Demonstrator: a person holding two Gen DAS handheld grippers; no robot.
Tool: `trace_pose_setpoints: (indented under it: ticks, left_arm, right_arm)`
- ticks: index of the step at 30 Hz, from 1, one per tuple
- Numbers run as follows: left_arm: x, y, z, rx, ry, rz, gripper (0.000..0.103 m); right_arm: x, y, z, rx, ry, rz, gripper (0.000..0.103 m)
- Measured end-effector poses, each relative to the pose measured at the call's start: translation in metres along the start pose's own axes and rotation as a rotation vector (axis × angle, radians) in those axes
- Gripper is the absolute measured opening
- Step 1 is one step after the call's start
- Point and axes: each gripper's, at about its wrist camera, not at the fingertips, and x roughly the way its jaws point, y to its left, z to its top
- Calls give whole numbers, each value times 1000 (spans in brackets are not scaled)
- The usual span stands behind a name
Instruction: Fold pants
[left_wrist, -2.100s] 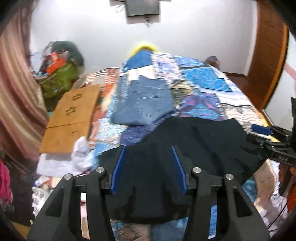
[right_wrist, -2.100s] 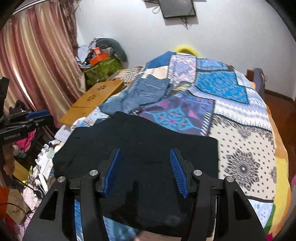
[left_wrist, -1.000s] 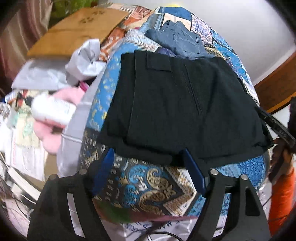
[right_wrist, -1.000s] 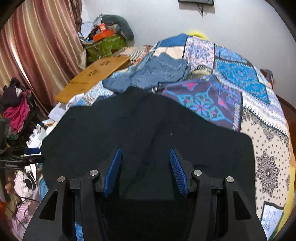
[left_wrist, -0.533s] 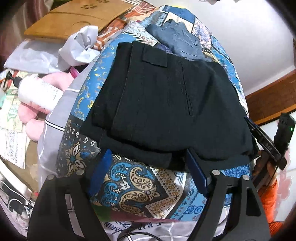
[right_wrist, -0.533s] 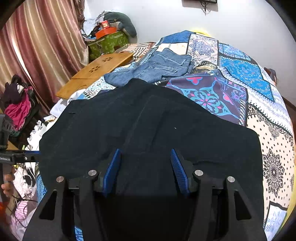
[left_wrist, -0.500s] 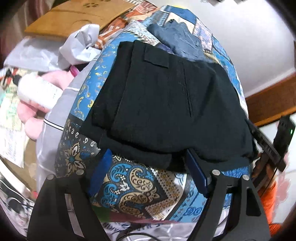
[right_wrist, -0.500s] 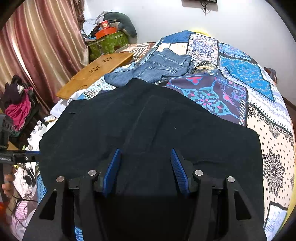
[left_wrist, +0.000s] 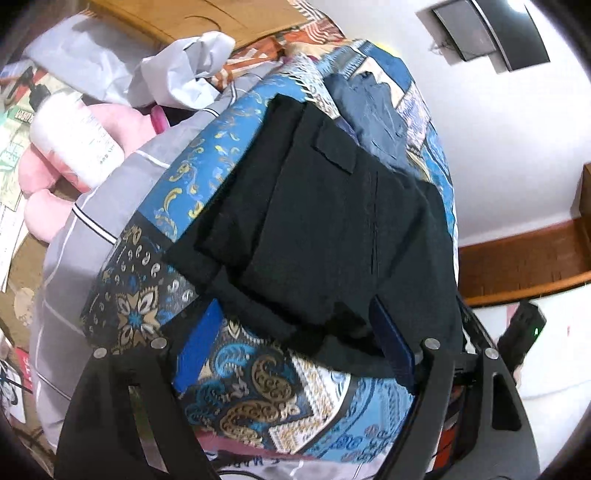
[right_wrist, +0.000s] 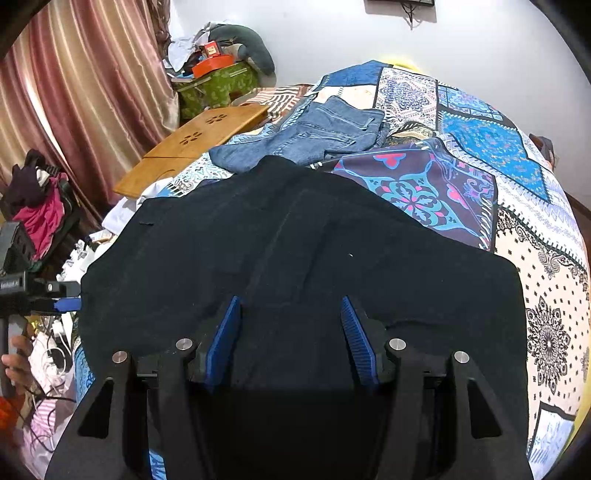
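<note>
Nearest, in the left wrist view: left gripper poised at the foot edge of the bed, jaws spread wide and clamping nothing, one blue pad over the patterned bedspread, the other over the near hem of the black pants. In the right wrist view: right gripper hung over the same pants, jaws about half parted, dark cloth lying flat beneath and between the pads, no fold pinched up, so released rather than clenched. Lay spread across the near end of the bed, those pants, already doubled over (a flap pocket faced up on the far left part in the left wrist view), near edge close to the bed's edge. Off to the left, beside the bed: a white bottle resting on something soft and pink, and crumpled white material just past them. At the left border of the right wrist view: the other gripper's tip close to the pants' side edge, with a person's hand below it. Farther up the bed, touching the pants' far edge: folded blue jeans. Left of the jeans: a wooden lap table overhanging the mattress. Beyond that: a green box heaped with clutter, striped curtains, and a dark screen on the white wall.
</note>
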Motion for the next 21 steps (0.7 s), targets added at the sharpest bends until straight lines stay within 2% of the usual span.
trace_pose_setpoints:
  ticks: [2, 7, 11, 15, 17, 21]
  left_arm:
    - [6, -6, 3, 2, -4, 31, 81]
    - [22, -26, 5, 86, -36, 173, 79]
    - [33, -39, 6, 171, -75, 294, 57]
    - [38, -43, 5, 225, -106, 334, 44]
    - [39, -46, 4, 253, -126, 359, 33]
    - [37, -58, 0, 344, -164, 421, 29]
  right_arm:
    - [0, 0, 0, 0, -1, -1, 53]
    - [0, 1, 0, 5, -3, 2, 53]
    - [-1, 1, -1, 9, -5, 5, 53]
    - [-1, 1, -1, 13, -7, 12, 53]
    - [-1, 0, -1, 14, -8, 14, 53]
    - [-3, 0, -1, 12, -8, 13, 53]
